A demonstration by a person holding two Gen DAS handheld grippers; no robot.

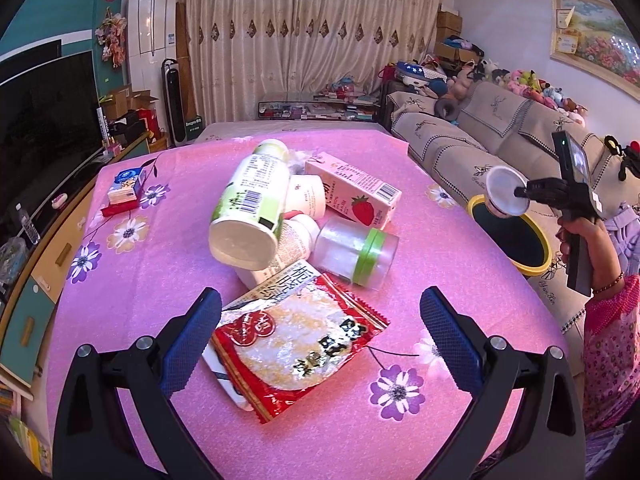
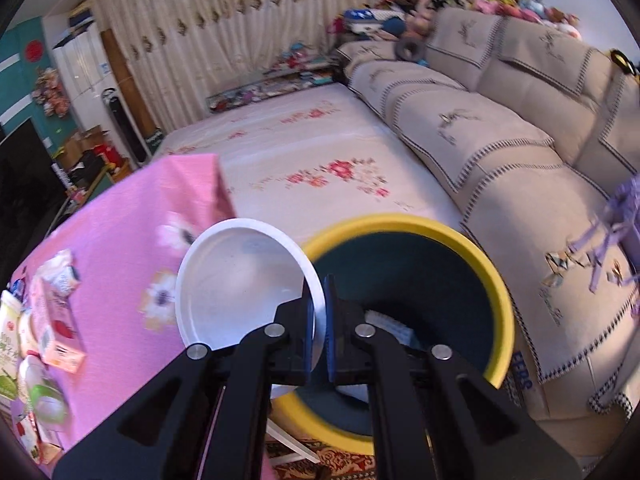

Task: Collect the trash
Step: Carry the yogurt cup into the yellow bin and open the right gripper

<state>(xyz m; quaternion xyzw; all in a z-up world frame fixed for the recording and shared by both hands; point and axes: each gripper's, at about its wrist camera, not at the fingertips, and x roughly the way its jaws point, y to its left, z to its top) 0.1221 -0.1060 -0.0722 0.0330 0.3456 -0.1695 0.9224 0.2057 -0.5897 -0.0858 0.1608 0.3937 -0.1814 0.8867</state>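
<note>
The right gripper [image 2: 319,312] was clamped on the rim of a round white plastic cup [image 2: 244,284] at the edge of the yellow-rimmed, dark-lined bin [image 2: 404,224] beside the pink flowered tablecloth [image 1: 160,248] — the release would go best once the cup hung fully over the opening. The left gripper [image 1: 320,344] stood wide apart over a red snack wrapper [image 1: 296,336]. Its printing was Chinese characters; the pink strawberry carton [image 1: 352,192] bore a barcode — no brand was legible.

Bright, pink-tinted light; fisheye-bent dark corners; right view motion-blurred.
</note>
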